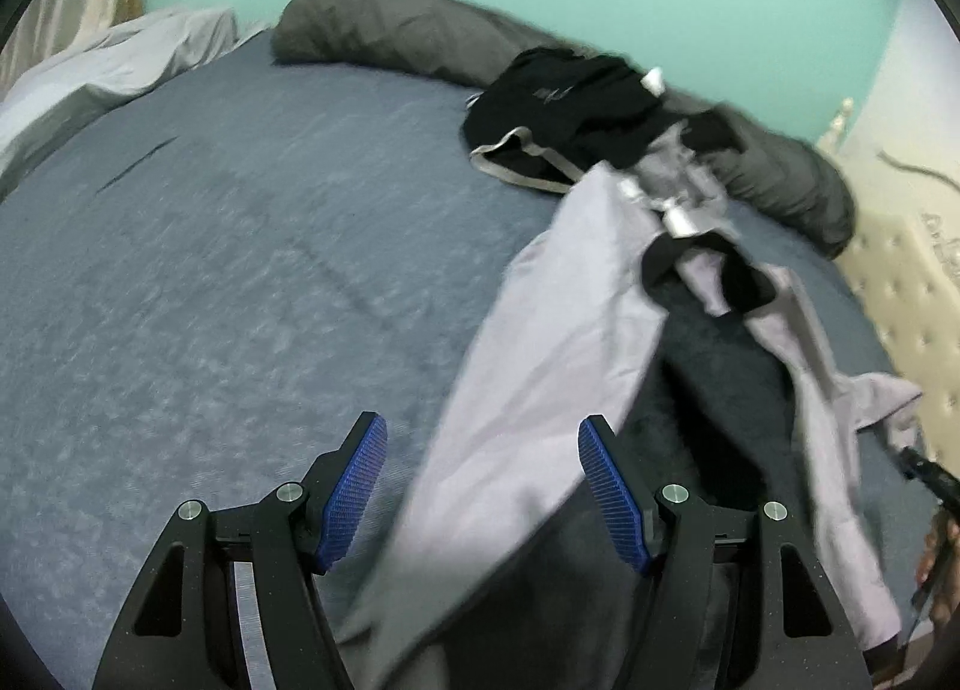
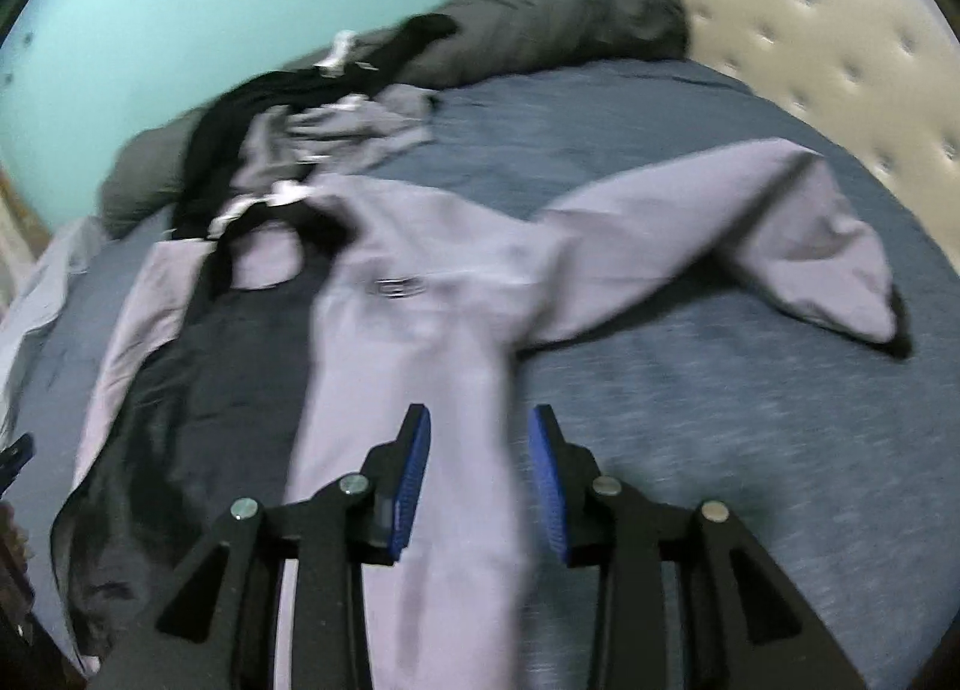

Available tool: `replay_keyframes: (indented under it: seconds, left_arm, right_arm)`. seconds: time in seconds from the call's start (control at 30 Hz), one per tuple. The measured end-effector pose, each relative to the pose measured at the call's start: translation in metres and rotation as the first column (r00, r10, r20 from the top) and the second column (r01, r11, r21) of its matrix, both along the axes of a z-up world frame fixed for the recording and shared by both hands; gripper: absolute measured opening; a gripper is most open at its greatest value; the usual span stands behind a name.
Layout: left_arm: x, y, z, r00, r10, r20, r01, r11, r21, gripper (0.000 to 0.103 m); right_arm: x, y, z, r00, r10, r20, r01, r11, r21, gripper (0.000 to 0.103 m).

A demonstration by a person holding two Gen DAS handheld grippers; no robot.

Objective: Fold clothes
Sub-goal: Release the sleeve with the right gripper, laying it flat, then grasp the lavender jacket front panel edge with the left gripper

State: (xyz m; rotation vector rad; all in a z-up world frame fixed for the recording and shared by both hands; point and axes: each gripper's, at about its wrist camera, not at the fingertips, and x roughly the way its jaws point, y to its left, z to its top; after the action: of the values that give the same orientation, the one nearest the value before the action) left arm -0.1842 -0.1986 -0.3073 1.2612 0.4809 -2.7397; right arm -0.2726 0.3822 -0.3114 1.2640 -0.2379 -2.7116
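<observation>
A lavender jacket (image 1: 564, 294) with a dark lining lies open on the blue bed sheet (image 1: 210, 270). My left gripper (image 1: 483, 486) is open, and the jacket's left front panel runs between its wide-apart blue pads (image 1: 354, 498). In the right wrist view the jacket (image 2: 432, 282) stretches away from me, one sleeve (image 2: 780, 222) flung out to the right. My right gripper (image 2: 480, 480) hovers over the other front panel, its pads (image 2: 414, 480) apart with the lavender fabric passing between them. Both views are motion-blurred.
A heap of black clothing (image 1: 564, 102) sits beyond the jacket collar. A dark grey rolled duvet (image 1: 384, 24) lines the teal wall. A pale crumpled sheet (image 1: 90, 72) lies at far left, and a cream tufted headboard (image 2: 810, 30) bounds the right.
</observation>
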Motion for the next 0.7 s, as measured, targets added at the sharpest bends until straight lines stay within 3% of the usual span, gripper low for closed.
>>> replay_keyframes:
  seconds: [0.27,0.43,0.7]
  left_arm:
    - [0.015,-0.027,-0.027,0.992,0.003,0.126,0.001,1.000,-0.025,0.070]
    - [0.025,-0.032,-0.043,0.987,-0.013,0.159,0.005,0.998,0.056,0.068]
    - [0.021,-0.010,-0.062,0.969,-0.092,0.230,0.073,0.994,0.086,0.066]
  right_arm:
    - [0.039,-0.068,-0.014,0.995,0.077,-0.056,-0.082,0.992,-0.098,0.034]
    - [0.051,-0.086,-0.023,0.994,0.094,-0.049,-0.099,0.989,-0.113,0.034]
    - [0.064,-0.092,-0.026,0.990,0.118,-0.083,-0.128,0.984,-0.128,0.034]
